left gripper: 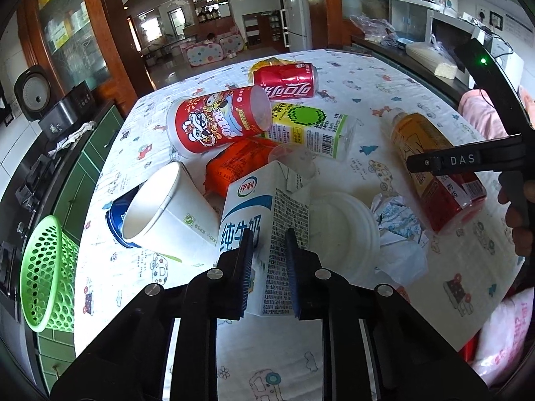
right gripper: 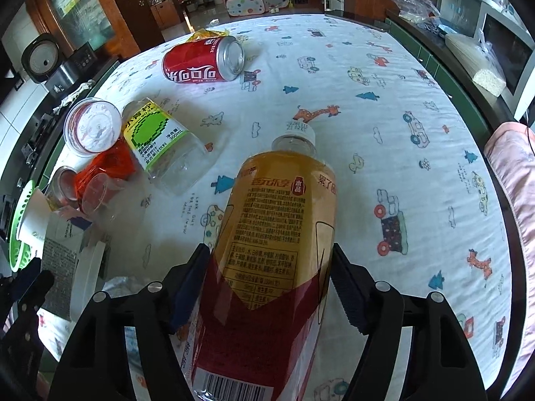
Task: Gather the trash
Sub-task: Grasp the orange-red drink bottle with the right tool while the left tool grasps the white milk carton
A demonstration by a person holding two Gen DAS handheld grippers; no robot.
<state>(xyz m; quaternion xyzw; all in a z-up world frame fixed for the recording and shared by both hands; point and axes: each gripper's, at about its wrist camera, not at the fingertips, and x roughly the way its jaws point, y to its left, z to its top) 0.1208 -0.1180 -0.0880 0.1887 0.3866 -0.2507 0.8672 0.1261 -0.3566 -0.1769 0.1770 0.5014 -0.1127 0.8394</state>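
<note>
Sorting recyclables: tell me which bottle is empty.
The clear bottle with the green-and-yellow label, lying beside the red tub. The other bottle, between the right gripper's fingers, holds amber drink.

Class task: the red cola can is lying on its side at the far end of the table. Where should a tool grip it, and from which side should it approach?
Grip the cola can across its round body at mid-length, coming down from above. It lies on its side, silver end facing right, and the curved wall looks likely to seat better between two fingers than the flat ends.

Two bottles (right gripper: 274,234) (right gripper: 160,140), one can (right gripper: 200,63), one carton (left gripper: 260,220), one basket (left gripper: 46,274).
</note>
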